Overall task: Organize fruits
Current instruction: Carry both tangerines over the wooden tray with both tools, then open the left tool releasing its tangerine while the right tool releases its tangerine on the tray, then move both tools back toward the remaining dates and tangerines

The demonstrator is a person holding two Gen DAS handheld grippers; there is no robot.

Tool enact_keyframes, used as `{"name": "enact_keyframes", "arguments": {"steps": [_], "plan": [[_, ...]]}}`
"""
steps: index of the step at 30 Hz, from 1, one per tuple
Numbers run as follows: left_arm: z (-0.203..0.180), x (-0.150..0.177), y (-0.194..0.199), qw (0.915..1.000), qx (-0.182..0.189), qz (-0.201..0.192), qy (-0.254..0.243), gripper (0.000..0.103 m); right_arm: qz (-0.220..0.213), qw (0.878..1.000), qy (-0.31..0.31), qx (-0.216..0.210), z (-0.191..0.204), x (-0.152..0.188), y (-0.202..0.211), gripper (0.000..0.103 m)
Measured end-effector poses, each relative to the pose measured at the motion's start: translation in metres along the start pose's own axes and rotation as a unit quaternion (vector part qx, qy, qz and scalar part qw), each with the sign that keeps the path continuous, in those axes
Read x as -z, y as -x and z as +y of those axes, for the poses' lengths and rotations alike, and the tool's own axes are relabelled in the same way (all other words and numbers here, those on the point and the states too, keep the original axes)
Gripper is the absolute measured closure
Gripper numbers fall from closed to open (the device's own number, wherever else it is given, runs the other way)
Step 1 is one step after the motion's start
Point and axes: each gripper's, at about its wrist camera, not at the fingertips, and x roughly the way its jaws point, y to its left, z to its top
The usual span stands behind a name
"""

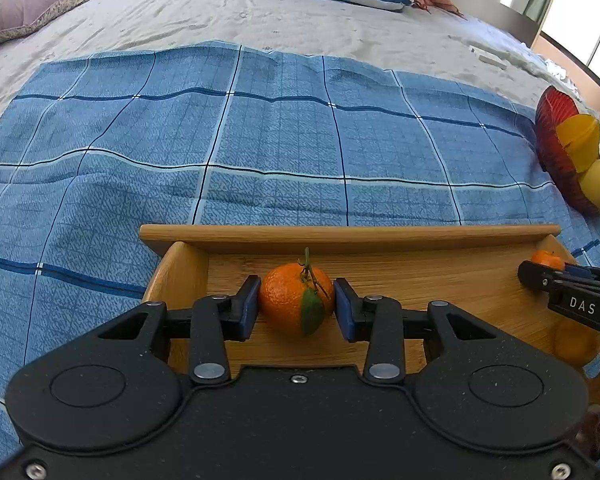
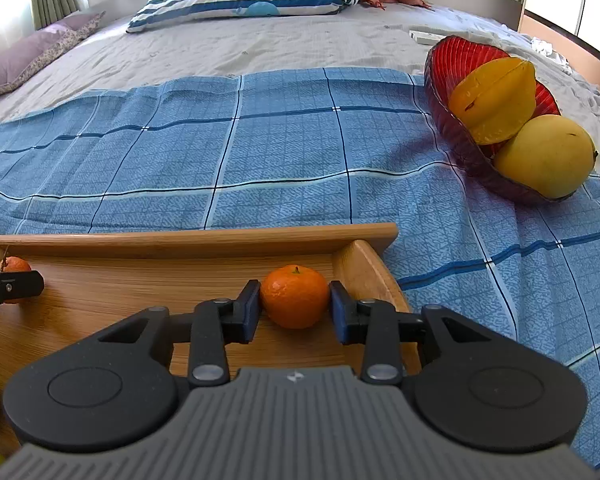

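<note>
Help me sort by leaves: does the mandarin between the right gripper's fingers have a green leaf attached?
No, the mandarin at the right gripper shows only a small stem nub, no leaf.

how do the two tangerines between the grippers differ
The left tangerine carries a long green stem and a leaf; the right tangerine has only a small stem nub. The left one sits mid-tray; the right one sits by the tray's right end wall. The left gripper pads touch its fruit; the right gripper shows a slight gap on one side. Both are orange, similar-sized, resting on the tray floor.
</note>
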Motion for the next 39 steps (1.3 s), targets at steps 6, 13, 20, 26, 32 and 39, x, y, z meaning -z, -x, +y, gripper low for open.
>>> {"name": "enact_keyframes", "arguments": {"steps": [6,13,20,26,32,39], "plan": [[0.000,0.001,0.000,1.0000,-0.008,0.000,-0.001,0.052,-0.003,1.000,0.001,-0.001,0.000,0.001,0.001,0.048],[-0.001,0.006,0.011,0.9999,-0.011,-0.008,-0.010,0.036,-0.029,0.999,-0.011,-0.009,-0.007,0.004,0.015,0.034],[-0.005,0.015,0.047,0.9985,-0.014,-0.044,-0.030,0.017,-0.075,0.997,0.002,-0.021,-0.008,0.014,0.049,0.017],[-0.009,0.036,0.090,0.9962,-0.007,-0.073,-0.046,0.012,-0.102,0.994,-0.006,-0.034,-0.015,0.030,0.080,0.012],[-0.019,0.066,0.136,0.9907,-0.003,-0.112,-0.077,0.009,-0.133,0.990,-0.003,-0.044,-0.017,0.054,0.115,0.009],[-0.029,0.116,0.183,0.9843,0.031,-0.149,-0.089,0.004,-0.177,0.982,0.014,-0.066,-0.012,0.094,0.158,0.001]]}}
